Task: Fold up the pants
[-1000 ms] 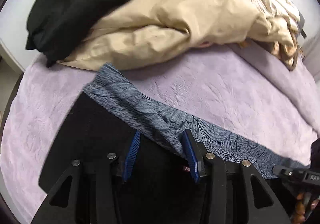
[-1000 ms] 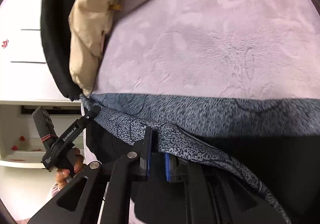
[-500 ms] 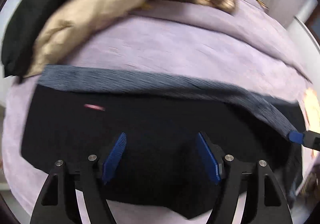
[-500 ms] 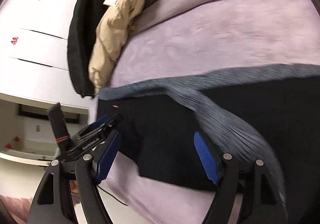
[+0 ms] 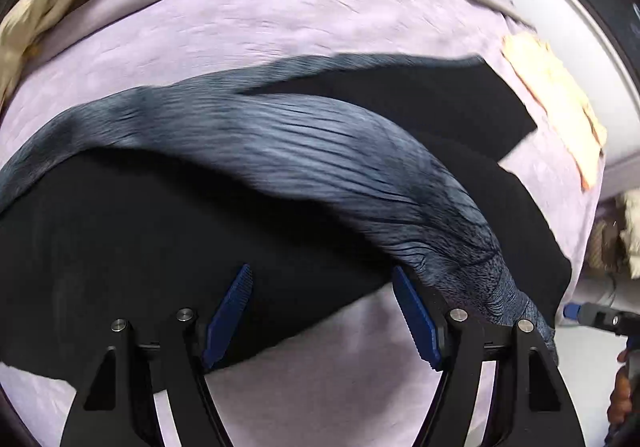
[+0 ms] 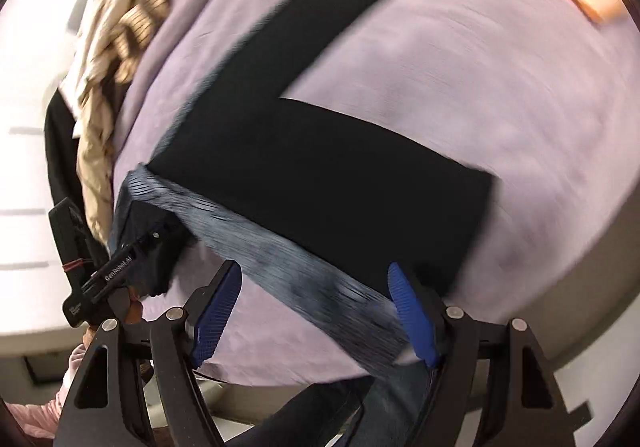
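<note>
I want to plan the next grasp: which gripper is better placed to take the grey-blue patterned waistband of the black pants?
Probably right. Both pairs of jaws have just been opening; the grey-blue waistband crosses inside the right gripper, but lies outside the left gripper.

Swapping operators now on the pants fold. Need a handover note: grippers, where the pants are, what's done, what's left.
Left gripper: open, jaws have just been opening. Nothing is pinched; the grey patterned waistband drapes against one finger.
Right gripper: open, jaws have just been opening. The waistband crosses the gap, but the pads are not pressing on it.
Black pants: lying on the lilac bedspread, legs splayed apart in an L.
Done: pants laid out.
Left: no fold made yet. Probably bring one leg over the other, then fold up toward the waistband.
</note>
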The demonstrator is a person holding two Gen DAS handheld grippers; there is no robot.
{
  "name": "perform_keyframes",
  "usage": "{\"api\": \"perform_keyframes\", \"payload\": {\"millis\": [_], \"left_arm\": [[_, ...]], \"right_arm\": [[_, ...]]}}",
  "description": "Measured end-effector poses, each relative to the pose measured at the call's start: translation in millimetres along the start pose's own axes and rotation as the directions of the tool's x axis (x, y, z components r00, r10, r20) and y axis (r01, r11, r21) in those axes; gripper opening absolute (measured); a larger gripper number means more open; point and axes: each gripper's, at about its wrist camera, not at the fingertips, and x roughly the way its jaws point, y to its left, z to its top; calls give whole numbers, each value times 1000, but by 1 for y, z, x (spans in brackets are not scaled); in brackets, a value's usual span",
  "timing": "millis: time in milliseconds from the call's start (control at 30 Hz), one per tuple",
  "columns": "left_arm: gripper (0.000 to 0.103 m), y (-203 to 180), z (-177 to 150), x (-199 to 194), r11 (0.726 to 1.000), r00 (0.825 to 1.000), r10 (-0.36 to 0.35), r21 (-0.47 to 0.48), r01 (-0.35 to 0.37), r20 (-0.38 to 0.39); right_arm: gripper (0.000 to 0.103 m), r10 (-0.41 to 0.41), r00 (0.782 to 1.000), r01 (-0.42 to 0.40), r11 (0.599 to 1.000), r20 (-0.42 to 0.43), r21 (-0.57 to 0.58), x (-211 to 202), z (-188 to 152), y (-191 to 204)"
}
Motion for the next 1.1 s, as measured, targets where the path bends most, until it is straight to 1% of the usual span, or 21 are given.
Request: {"api": "perform_keyframes", "payload": {"millis": [67, 100, 133, 167, 233, 300, 333, 367, 467, 567, 633, 700, 767, 833, 867, 900, 933, 967, 1000, 1033, 1100], "left_arm": [[74, -11, 1, 4, 1000, 1000, 16, 17, -16, -9], [74, -13, 2, 6, 1000, 1000, 23, 20, -23, -9], [74, -16, 5, 8, 999, 999, 31, 24, -31, -11], [74, -17, 7, 9, 999, 999, 34, 25, -34, -14], [74, -15, 7, 9, 999, 999, 37, 18, -37, -19], [74, -17, 8, 10, 999, 999, 41, 10, -41, -21], [74, -18, 9, 10, 999, 999, 43, 8, -43, -23], [74, -19, 10, 11, 999, 999, 45, 7, -45, -26], [74, -16, 15, 11, 999, 999, 34, -6, -35, -30], [74, -18, 30, 6, 999, 1000, 20, -25, -20, -12], [74, -21, 48, 4, 999, 1000, 16, -35, -15, 14], [74, -23, 69, 3, 999, 999, 26, -46, -24, 48], [74, -20, 98, 5, 997, 995, 43, -70, -37, 87], [74, -15, 121, 10, 993, 991, 69, -102, -57, 115], [74, -11, 132, 13, 990, 989, 85, -120, -70, 123], [74, -7, 142, 15, 986, 986, 103, -143, -84, 131], [74, 0, 152, 14, 980, 982, 120, -173, -95, 144], [74, 3, 156, 13, 977, 980, 128, -189, -98, 151], [74, 7, 160, 9, 973, 978, 137, -205, -103, 160], [74, 11, 161, 6, 970, 974, 150, -214, -113, 167], [74, 19, 154, -1, 966, 970, 181, -217, -144, 160]], "right_arm": [[70, 36, 999, -36, 997, -5, 74, 1, -10, -26], [67, 69, 997, -67, 991, -15, 114, 4, -15, -36], [61, 115, 993, -110, 982, -28, 151, 8, -20, -44], [58, 165, 985, -154, 971, -43, 183, 15, -25, -49], [55, 248, 966, -226, 945, -68, 235, 27, -34, -55], [41, 307, 950, -280, 919, -57, 278, 35, -37, -56], [23, 310, 950, -287, 913, -34, 290, 36, -38, -58], [10, 311, 950, -297, 910, -4, 288, 33, -38, -58], [10, 325, 942, -336, 917, 84, 217, 9, -23, -43], [10, 351, 926, -369, 920, 139, 136, -19, 14, -22], [10, 369, 916, -383, 921, 158, 68, -31, 51, -4], [10, 375, 911, -381, 925, 172, -2, -41, 94, 16], [10, 376, 910, -372, 926, 174, -58, -44, 143, 37], [10, 357, 918, -346, 934, 171, -93, -41, 189, 49], [15, 353, 923, -341, 935, 150, -103, -34, 212, 55], [16, 327, 936, -313, 943, 132, -116, -26, 233, 64], [29, 289, 950, -273, 952, 118, -136, -21, 245, 69], [53, 239, 965, -219, 961, 107, -171, -16, 254, 76], [61, 192, 975, -165, 963, 110, -215, -14, 260, 86], [66, 170, 978, -137, 959, 118, -247, -14, 260, 88], [66, 110, 983, -66, 958, 146, -278, -19, 253, 83]]}}
